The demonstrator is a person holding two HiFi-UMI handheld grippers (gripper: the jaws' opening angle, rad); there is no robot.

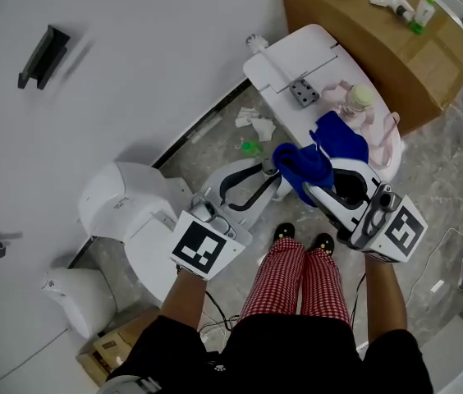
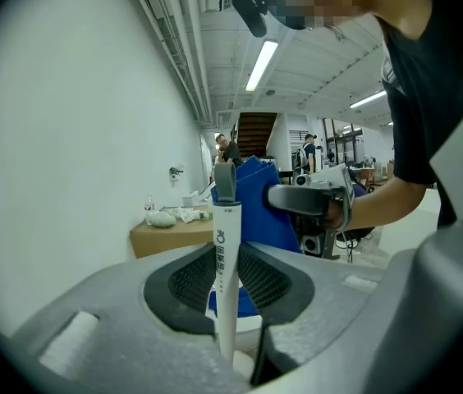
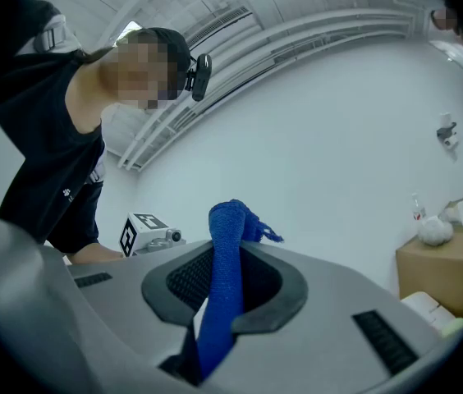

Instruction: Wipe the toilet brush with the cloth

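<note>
The toilet brush shows as a white handle (image 2: 225,261) with a grey loop on top, standing upright between the jaws of my left gripper (image 2: 225,290), which is shut on it. In the head view my left gripper (image 1: 266,176) is raised at waist height, and only the handle's grey end (image 1: 269,169) shows; the brush head is hidden. My right gripper (image 3: 222,290) is shut on a blue cloth (image 3: 225,245) that sticks up past its jaws. From above, the cloth (image 1: 304,164) bunches right beside the handle's end, with my right gripper (image 1: 320,189) just behind it.
A white toilet (image 1: 293,56) stands ahead, with a grey block and pink items on its top. Behind it is a cardboard box (image 1: 379,31). A white bin (image 1: 125,203) sits at the left by the wall. Crumpled tissues (image 1: 256,125) lie on the floor.
</note>
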